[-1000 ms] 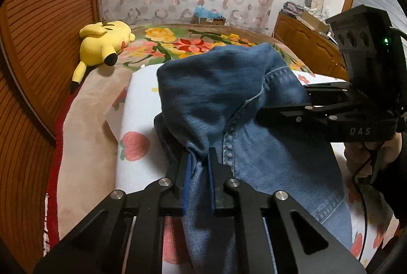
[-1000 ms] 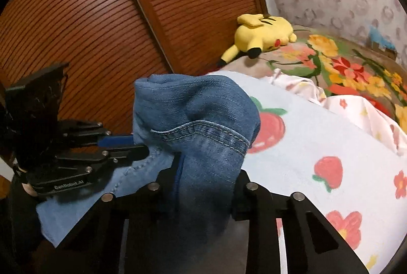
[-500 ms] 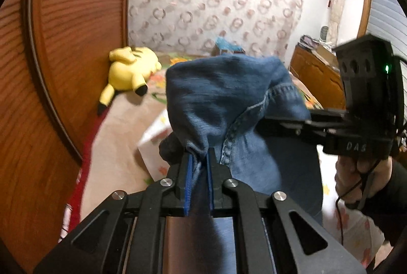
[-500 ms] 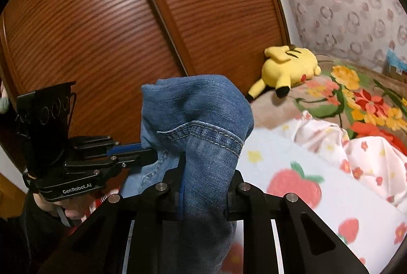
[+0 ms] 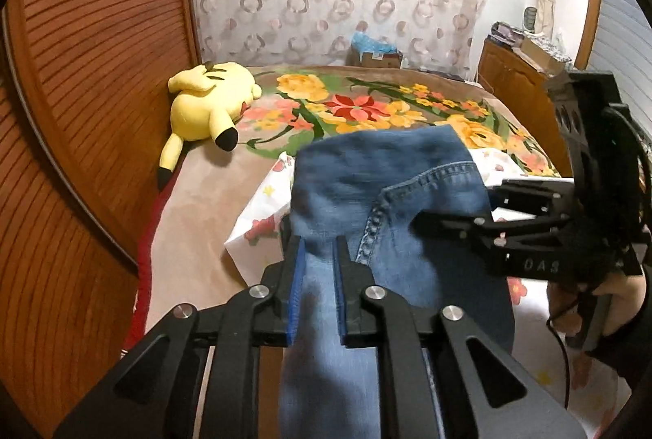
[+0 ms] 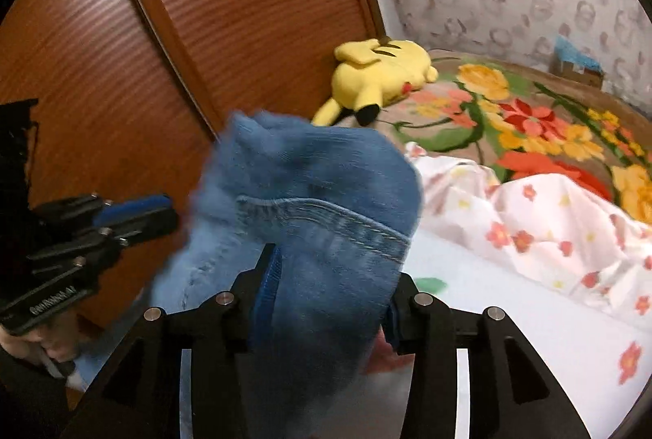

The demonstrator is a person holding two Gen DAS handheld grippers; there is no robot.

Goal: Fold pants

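The blue denim pants [image 5: 379,194] hang lifted above the bed, held by both grippers. My left gripper [image 5: 318,255] is shut on a bunched fold of the denim, which drapes down between its fingers. My right gripper [image 6: 326,272] is shut on another part of the pants [image 6: 309,186], near a stitched seam. The right gripper also shows in the left wrist view [image 5: 432,219] at the right, its tips buried in the cloth. The left gripper shows in the right wrist view [image 6: 163,212] at the left. The lower legs of the pants are hidden.
Below lies a bed with a white strawberry-print sheet [image 6: 529,300] and a floral blanket [image 5: 366,104]. A yellow plush toy [image 5: 208,100] lies by the wooden slatted wall [image 5: 93,72]. A wooden cabinet [image 5: 517,72] stands at the far right.
Both grippers rose with the pants and then tipped back down toward the bed. The denim swings and is blurred in the right wrist view.
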